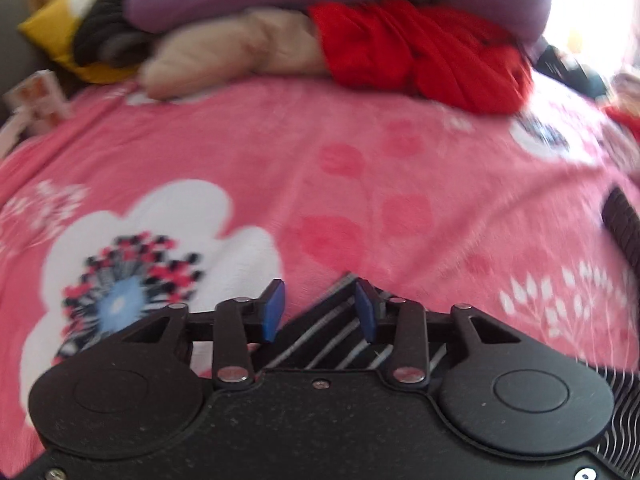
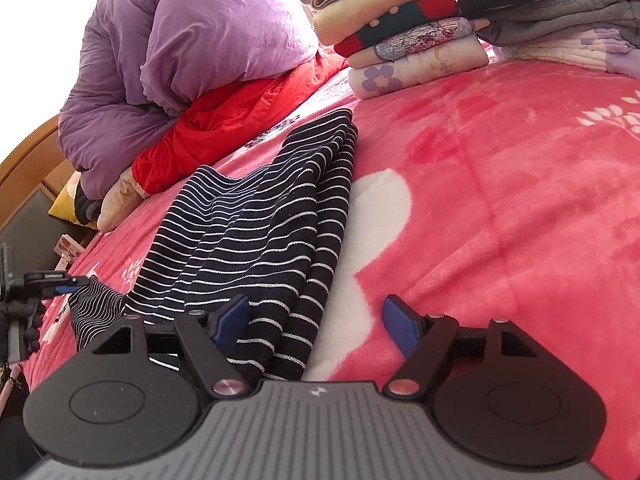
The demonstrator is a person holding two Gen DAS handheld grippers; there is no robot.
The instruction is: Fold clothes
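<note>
The striped garment (image 2: 256,232) is lying across the pink blanket (image 2: 500,208) at centre-left of the right wrist view. The right gripper (image 2: 316,322) is standing wide apart, gripping nothing. The left gripper (image 1: 320,312) is sitting partly parted at lower centre over a striped corner, pads not pressing it.

Pink fleece blanket (image 2: 520,208) w/ white flower prints covers the bed. Purple duvet (image 2: 180,52) bunched at far side, lying over a red quilt (image 2: 224,120); beige pillow (image 1: 240,52) under/beside them. Yellow cushion (image 1: 60,24) near the headboard, dark knit item on it. Wooden headboard (image 2: 28,156) at left edge. Small printed box (image 1: 40,100) by the blanket's edge, blurry.
</note>
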